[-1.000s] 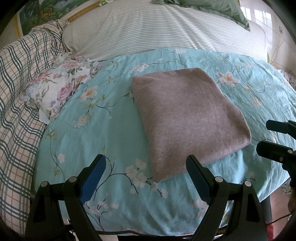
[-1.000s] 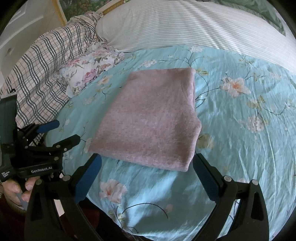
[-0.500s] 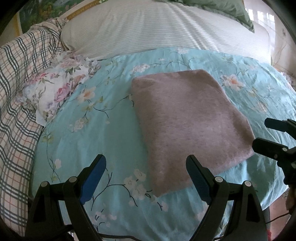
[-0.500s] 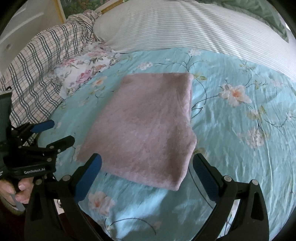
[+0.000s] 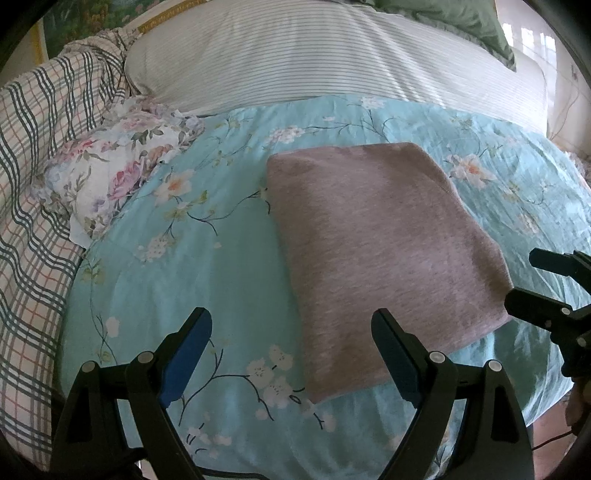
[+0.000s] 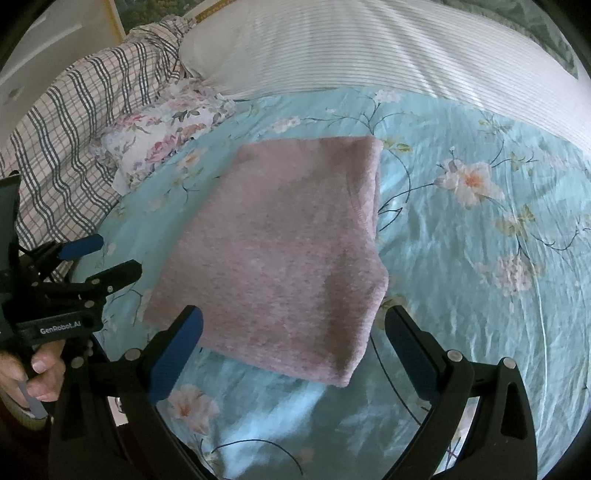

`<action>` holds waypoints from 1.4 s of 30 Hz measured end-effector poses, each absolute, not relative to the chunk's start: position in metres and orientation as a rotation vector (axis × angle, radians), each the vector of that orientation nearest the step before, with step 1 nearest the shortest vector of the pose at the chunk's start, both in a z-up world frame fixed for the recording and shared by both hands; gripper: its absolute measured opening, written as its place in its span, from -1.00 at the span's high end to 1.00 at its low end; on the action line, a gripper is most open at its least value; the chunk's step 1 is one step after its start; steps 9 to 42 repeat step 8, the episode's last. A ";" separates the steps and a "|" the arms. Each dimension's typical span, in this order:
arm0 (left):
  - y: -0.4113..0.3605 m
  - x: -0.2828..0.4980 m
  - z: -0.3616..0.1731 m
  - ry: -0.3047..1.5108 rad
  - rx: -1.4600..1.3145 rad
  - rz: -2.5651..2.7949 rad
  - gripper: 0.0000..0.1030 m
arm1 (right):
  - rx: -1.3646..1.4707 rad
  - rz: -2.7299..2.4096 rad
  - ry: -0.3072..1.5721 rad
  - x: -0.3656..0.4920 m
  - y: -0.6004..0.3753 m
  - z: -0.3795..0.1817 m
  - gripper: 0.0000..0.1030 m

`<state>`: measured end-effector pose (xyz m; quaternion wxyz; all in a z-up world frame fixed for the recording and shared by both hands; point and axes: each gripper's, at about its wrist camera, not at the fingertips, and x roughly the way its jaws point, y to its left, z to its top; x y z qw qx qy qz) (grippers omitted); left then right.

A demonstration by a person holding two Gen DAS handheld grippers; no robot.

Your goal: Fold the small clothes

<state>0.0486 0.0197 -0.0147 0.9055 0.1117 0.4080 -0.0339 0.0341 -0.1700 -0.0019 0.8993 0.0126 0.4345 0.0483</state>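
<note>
A mauve-grey garment [image 5: 376,251] lies folded into a flat rectangle on the turquoise floral bedspread [image 5: 207,266]; it also shows in the right wrist view [image 6: 280,251]. My left gripper [image 5: 291,332] is open and empty, just short of the garment's near left corner. My right gripper [image 6: 293,326] is open and empty, over the garment's near edge without holding it. Each gripper shows at the side of the other's view: the right one [image 5: 532,280] and the left one [image 6: 99,254], both open.
A crumpled floral cloth [image 5: 114,173] lies left of the garment. A plaid cloth [image 5: 33,177] covers the far left. A striped white pillow [image 5: 314,55] lies behind, with a green one [image 5: 454,14] beyond. The bed edge is near my grippers.
Both grippers have moved a little closer to the near edge of the garment, staying open. The garment has not moved.
</note>
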 end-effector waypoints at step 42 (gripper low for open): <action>0.015 0.045 -0.013 0.816 0.248 -0.054 -0.73 | 0.034 0.112 0.897 0.039 -0.172 -0.002 -0.92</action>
